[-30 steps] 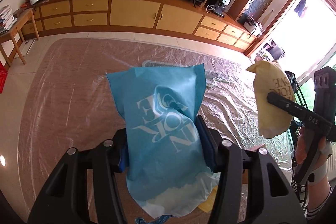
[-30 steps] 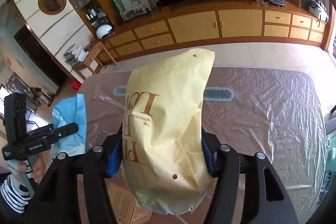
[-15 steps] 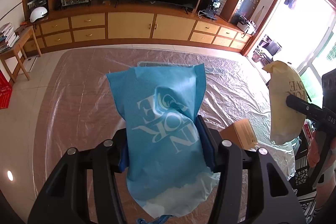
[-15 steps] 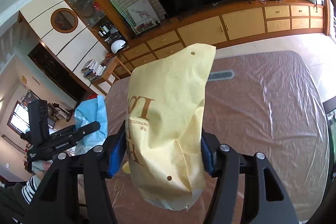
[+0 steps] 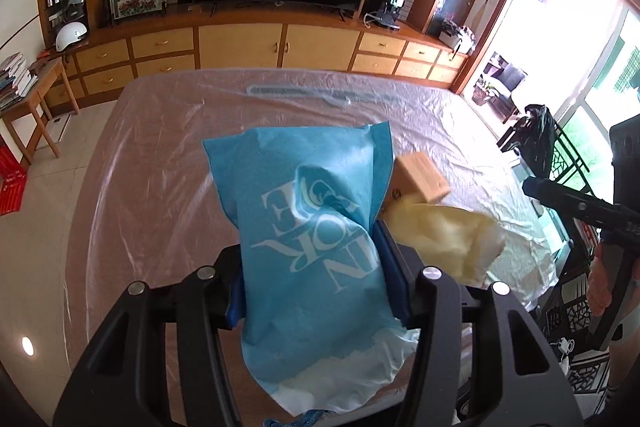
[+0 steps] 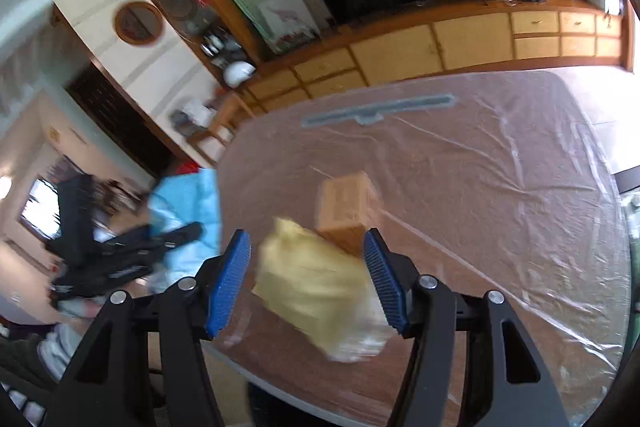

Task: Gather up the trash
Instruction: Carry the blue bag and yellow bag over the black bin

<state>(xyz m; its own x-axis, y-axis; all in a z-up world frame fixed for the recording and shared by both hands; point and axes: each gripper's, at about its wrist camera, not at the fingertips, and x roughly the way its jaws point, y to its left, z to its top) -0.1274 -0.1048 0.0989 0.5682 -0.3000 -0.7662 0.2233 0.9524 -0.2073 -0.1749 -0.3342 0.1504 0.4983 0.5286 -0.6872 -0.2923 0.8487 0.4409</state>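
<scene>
Left gripper (image 5: 316,279) clamps the printed blue plastic bag (image 5: 308,247) at frame centre; right gripper (image 6: 306,279) stands open, crumpled yellow bag (image 6: 316,287) loose between its blue pads (image 6: 228,279)

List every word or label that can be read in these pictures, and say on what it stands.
"E", "N", "OR": white letter fragments, seen upside down, on the blue bag; the whole words cannot be read.
On the cardboard box: dark print, too blurred to read.
On the left claw: a small white label, too blurred to read.
On the yellow bag: no legible print.
</scene>
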